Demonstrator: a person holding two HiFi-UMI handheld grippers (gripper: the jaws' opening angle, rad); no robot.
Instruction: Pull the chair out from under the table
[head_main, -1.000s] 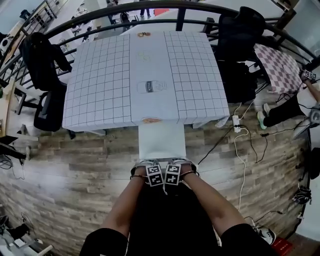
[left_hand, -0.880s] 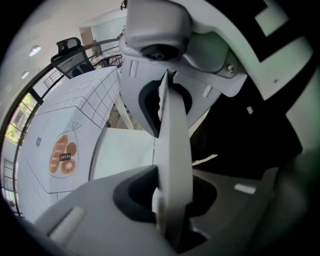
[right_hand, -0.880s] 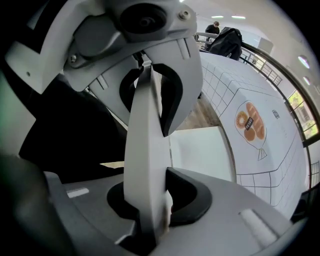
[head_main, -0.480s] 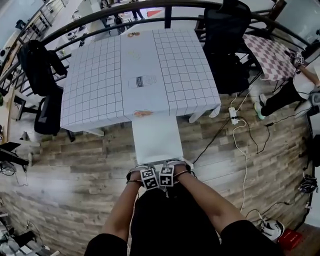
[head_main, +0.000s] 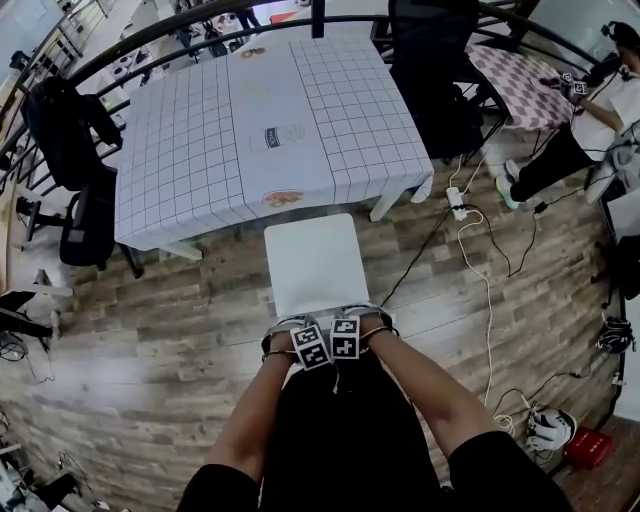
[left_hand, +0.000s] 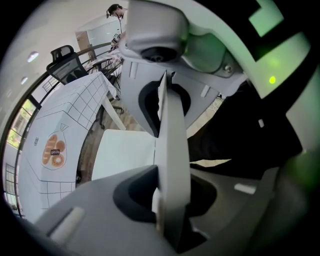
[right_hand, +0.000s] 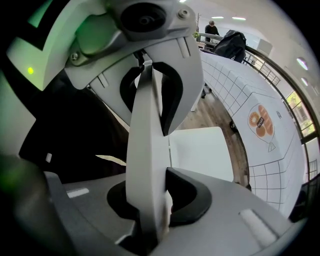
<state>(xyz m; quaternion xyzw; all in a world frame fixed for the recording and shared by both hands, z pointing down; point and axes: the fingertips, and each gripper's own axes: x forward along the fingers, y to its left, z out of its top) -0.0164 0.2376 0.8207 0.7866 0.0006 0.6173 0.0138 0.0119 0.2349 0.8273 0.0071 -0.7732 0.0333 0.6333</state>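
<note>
You are in the pulling step, and it looks almost done. Your left gripper (head_main: 292, 326) and your right gripper (head_main: 362, 320) sit side by side at the near end of the white chair (head_main: 315, 262). Each one is clamped on the thin white chair back (left_hand: 172, 150), which stands up between its jaws. The seat is out on the wood floor (head_main: 150, 330), just in front of the table (head_main: 180, 170), and a strip of floor shows between the seat and the table's edge. I think the chair is free of the table now. Next, you may only need to pull a little more toward yourself, keep both hands even so the chair does not twist, then let go. The checked cloth (head_main: 370, 110) has a bottle picture (head_main: 284, 136) with a dark label and a bag picture (left_hand: 54, 150) with a small label, but both are too small to read. The marker cubes (head_main: 328, 346) show black and white squares, not words.
</note>
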